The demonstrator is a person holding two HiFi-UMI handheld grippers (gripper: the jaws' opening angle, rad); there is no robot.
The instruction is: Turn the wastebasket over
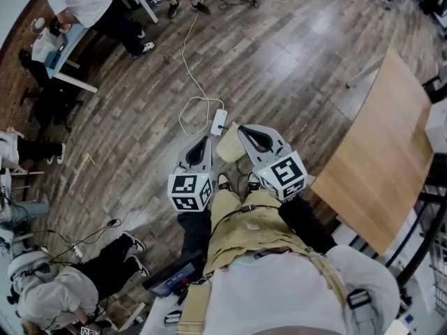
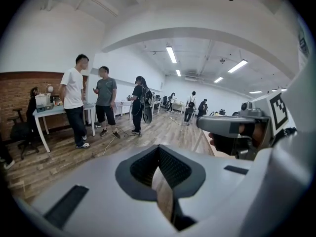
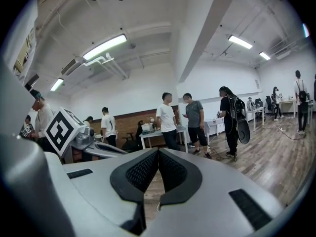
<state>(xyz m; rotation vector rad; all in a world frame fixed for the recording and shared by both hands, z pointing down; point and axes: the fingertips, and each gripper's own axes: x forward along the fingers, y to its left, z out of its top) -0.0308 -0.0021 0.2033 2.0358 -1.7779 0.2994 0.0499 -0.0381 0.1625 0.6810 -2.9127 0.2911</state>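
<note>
In the head view a pale beige, rounded thing [image 1: 229,145] lies on the wooden floor between the tips of my two grippers; I cannot tell whether it is the wastebasket. My left gripper [image 1: 202,142] is held just left of it and my right gripper [image 1: 246,130] just right of it, both close to my legs. Both gripper views look level across the room and show no basket. The left gripper [image 2: 159,149] has its jaws together with nothing between them. The right gripper [image 3: 158,152] is likewise shut and holds nothing.
A white power strip [image 1: 218,122] with a looped cable lies on the floor just ahead. A wooden table [image 1: 380,159] stands at the right. Several people stand by a white table [image 1: 70,54] at the upper left, and another person [image 1: 63,292] sits low at the lower left.
</note>
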